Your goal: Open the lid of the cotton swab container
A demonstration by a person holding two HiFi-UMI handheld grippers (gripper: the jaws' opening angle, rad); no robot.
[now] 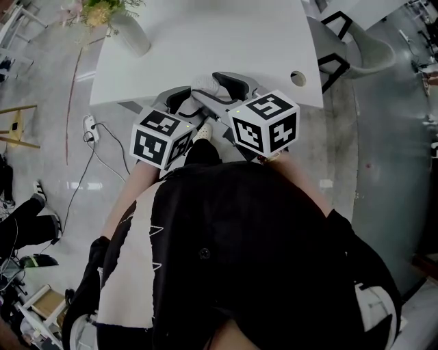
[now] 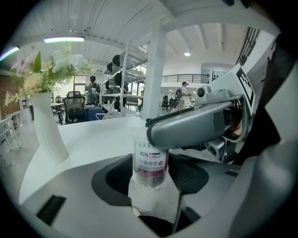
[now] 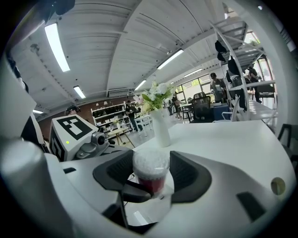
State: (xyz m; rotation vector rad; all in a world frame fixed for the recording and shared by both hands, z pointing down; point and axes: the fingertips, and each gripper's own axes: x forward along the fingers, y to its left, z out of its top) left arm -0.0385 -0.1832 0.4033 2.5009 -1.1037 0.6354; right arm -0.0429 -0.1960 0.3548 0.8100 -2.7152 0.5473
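A white table [image 1: 205, 48] with a round cable hole [image 1: 298, 78] near its edge carries a white vase [image 1: 131, 34] of pale and yellow flowers [image 1: 102, 10] at its far left corner. On the grey floor to the left lie a power strip and cables [image 1: 89, 130], and a grey chair [image 1: 369, 48] stands just beside the table's right end. Behind the table, people [image 2: 92, 88] stand among desks and office chairs [image 2: 74, 108] under long ceiling lights [image 3: 57, 46].
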